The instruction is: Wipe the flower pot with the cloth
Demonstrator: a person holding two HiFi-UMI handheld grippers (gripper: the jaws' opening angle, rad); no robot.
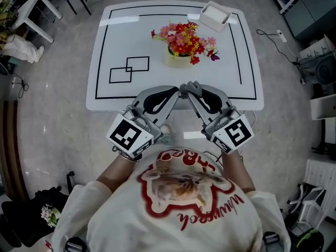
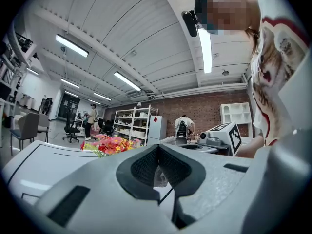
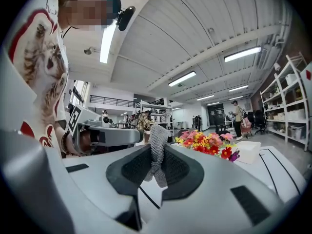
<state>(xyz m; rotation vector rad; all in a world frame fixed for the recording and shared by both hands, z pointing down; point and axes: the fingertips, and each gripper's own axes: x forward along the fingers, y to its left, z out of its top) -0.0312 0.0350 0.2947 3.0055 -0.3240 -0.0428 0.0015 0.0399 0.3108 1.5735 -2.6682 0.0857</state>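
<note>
Person: seen from above at the table's near edge, in a pale printed shirt [image 1: 178,203], with a gripper in each hand.
Left gripper [image 1: 178,91]: held level above the middle of the table's near edge, tip to tip with the other gripper. The jaws are drawn together, and a strip of grey knit shows in the slit between the pads.
Right gripper [image 1: 192,89]: level, angled in to meet the left. The jaws are clamped on the cloth, which stands up past the tips and hangs down between the pads.
Cloth [image 3: 157,152]: grey knit, bunched at the point where the two tips meet, off the table.
Table [image 1: 105,103]: white top with a black outline running near its edges.
Marked squares [image 1: 129,70]: two overlapping black outlines towards the near left corner, nothing standing on them.
Flower pot [image 1: 177,61]: pale, upright, just beyond the table's centre, well apart from both grippers and the cloth.
Flowers [image 1: 185,37]: red, pink and yellow, filling the pot and spreading over its rim.
Box [image 1: 215,16]: white, near the far right corner, apart from the pot.
</note>
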